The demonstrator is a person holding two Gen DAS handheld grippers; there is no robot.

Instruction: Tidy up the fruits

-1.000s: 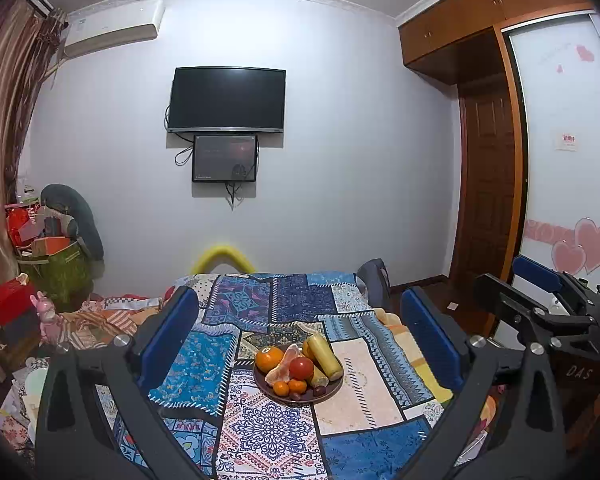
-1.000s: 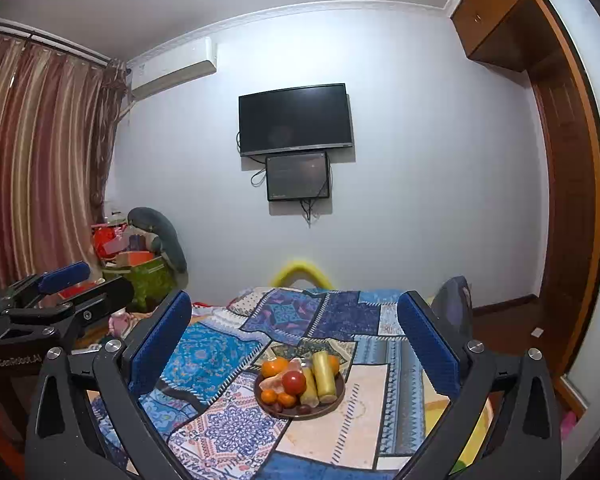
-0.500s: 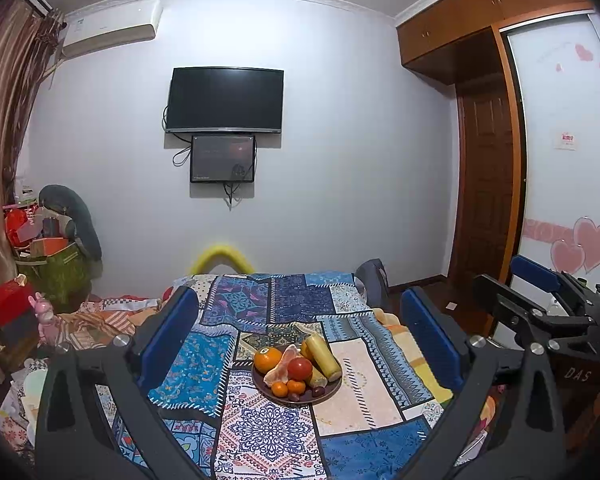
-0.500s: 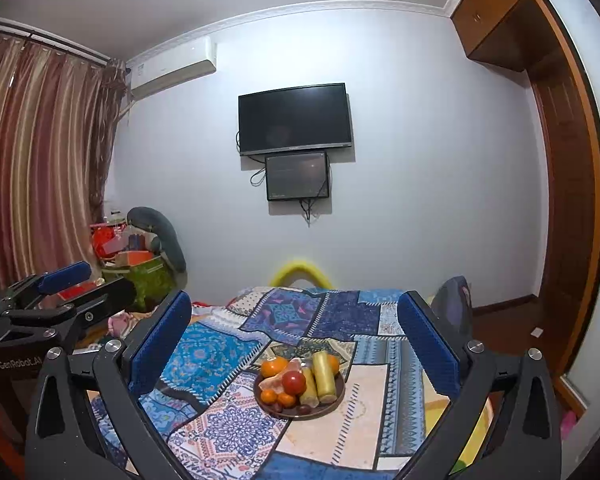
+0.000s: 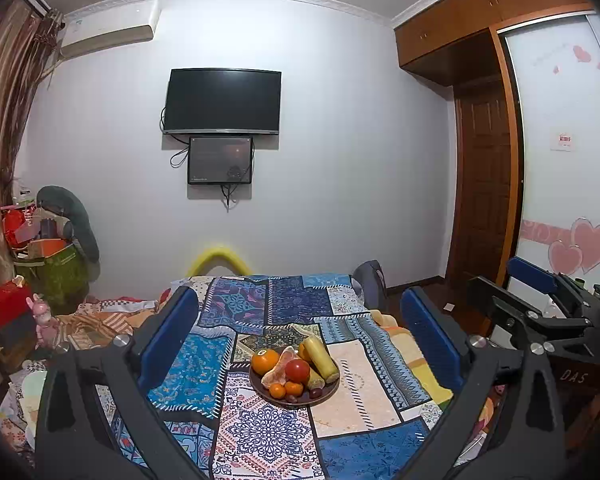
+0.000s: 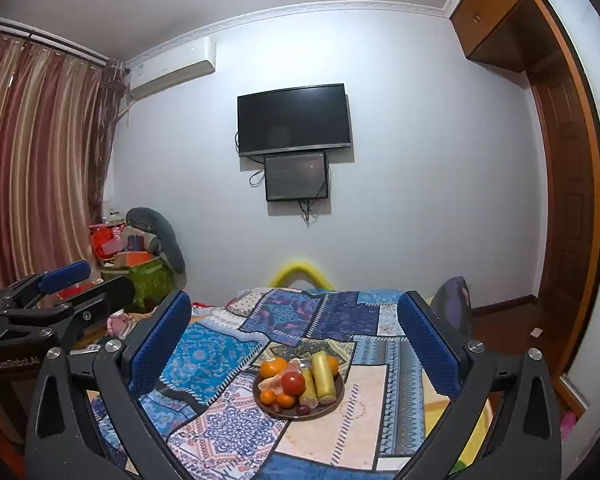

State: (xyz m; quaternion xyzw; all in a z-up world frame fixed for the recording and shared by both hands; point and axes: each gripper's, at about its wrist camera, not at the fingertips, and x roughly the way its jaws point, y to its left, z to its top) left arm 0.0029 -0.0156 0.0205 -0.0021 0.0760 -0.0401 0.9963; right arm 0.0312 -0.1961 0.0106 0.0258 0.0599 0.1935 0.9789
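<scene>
A dark brown plate (image 5: 327,397) (image 6: 324,409) of fruit sits on a patchwork cloth. It holds a red tomato (image 5: 298,370) (image 6: 293,383), a large orange (image 5: 265,361) (image 6: 273,367), small oranges (image 5: 277,390), a peeled citrus piece (image 5: 278,372) and long yellow-green fruits (image 5: 321,358) (image 6: 323,377). My left gripper (image 5: 300,332) is open, held above and short of the plate. My right gripper (image 6: 296,328) is open, likewise back from the plate. Each gripper shows at the other view's edge (image 5: 536,304) (image 6: 60,296).
The patchwork cloth (image 5: 260,432) covers a table or bed. A cluttered pile with a green box (image 5: 56,272) stands at the left, a TV (image 5: 222,100) hangs on the far wall, a grey chair back (image 5: 370,284) and a wooden door (image 5: 488,200) are at the right.
</scene>
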